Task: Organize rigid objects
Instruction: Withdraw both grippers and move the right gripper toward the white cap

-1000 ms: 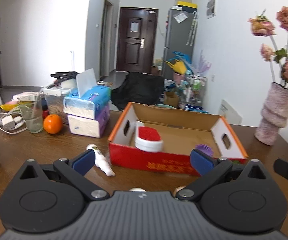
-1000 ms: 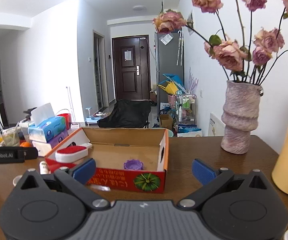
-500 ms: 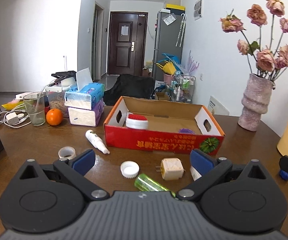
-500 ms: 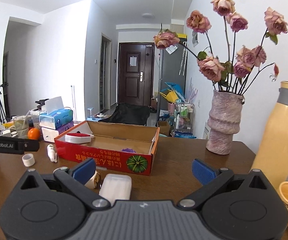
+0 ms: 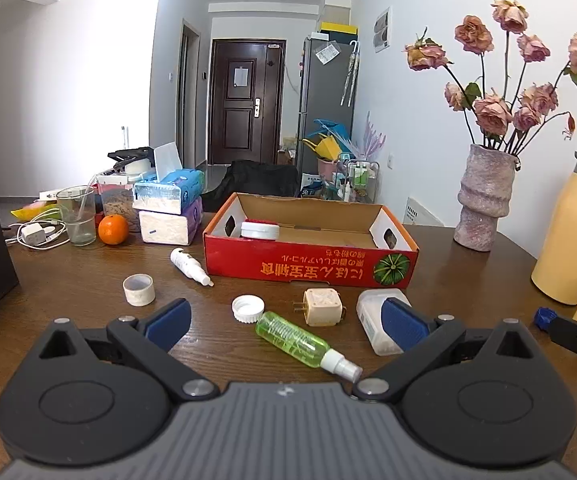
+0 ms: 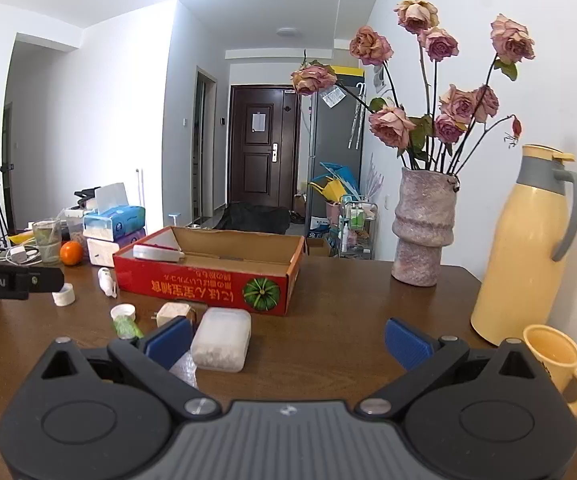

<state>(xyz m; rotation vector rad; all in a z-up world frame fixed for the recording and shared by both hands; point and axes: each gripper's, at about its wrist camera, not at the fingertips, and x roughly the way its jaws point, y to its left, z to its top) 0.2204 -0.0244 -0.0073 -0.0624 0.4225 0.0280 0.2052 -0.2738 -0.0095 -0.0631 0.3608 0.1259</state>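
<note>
Left gripper (image 5: 286, 318): jaws spread wide, nothing held, above the wooden table (image 5: 88, 280). Left to right in its view:

- Short white tape ring (image 5: 139, 289), upright, hollow.
- White tube (image 5: 189, 267), lying flat, long axis diagonal, nozzle toward the near right.
- Ribbed white cap (image 5: 248, 309), open side up.
- Translucent green spray bottle (image 5: 303, 338), lying flat, long axis diagonal, white nozzle toward the near right.
- Cream cube charger (image 5: 322, 306), prongs pointing left.
- Frosted rectangular plastic case (image 5: 372, 320), partly behind the right finger.

Behind them stands a red cardboard box (image 5: 308, 268), containing a red-and-white oval item (image 5: 259, 230).

Right gripper (image 6: 286, 338): jaws spread wide, empty.
</note>
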